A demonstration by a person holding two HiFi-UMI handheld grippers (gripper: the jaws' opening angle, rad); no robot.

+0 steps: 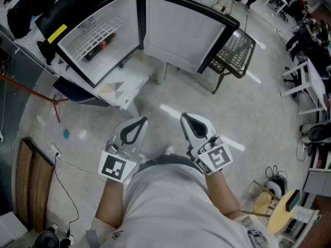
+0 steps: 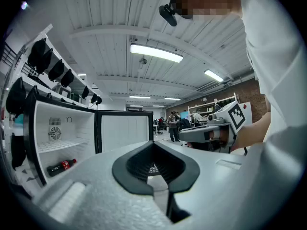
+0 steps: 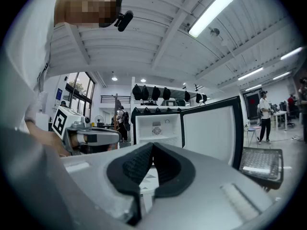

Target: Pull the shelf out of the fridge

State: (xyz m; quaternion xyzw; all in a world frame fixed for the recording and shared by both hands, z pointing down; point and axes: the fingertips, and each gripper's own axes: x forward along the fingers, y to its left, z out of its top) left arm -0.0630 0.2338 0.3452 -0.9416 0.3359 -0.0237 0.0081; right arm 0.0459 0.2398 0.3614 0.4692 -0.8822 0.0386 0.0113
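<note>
Left gripper (image 1: 139, 124) shut, empty; right gripper (image 1: 187, 120) also closed, nothing between jaws; both level, close to body, well apart from fridge (image 1: 64, 14). Wire shelf (image 1: 101, 27) inside fridge, spanning side wall to side wall, above bottle (image 1: 98, 49) lying on fridge floor. Shelf looks bare; likely light, stiff, thin wires, maybe slick. Best hold judged at middle of front edge, jaws opened first. Door (image 1: 181, 32) wide open at right, opening unblocked. White worktop (image 1: 121, 87) just before opening, mesh chair (image 1: 235, 50) beyond door; open floor behind for straight pull
</note>
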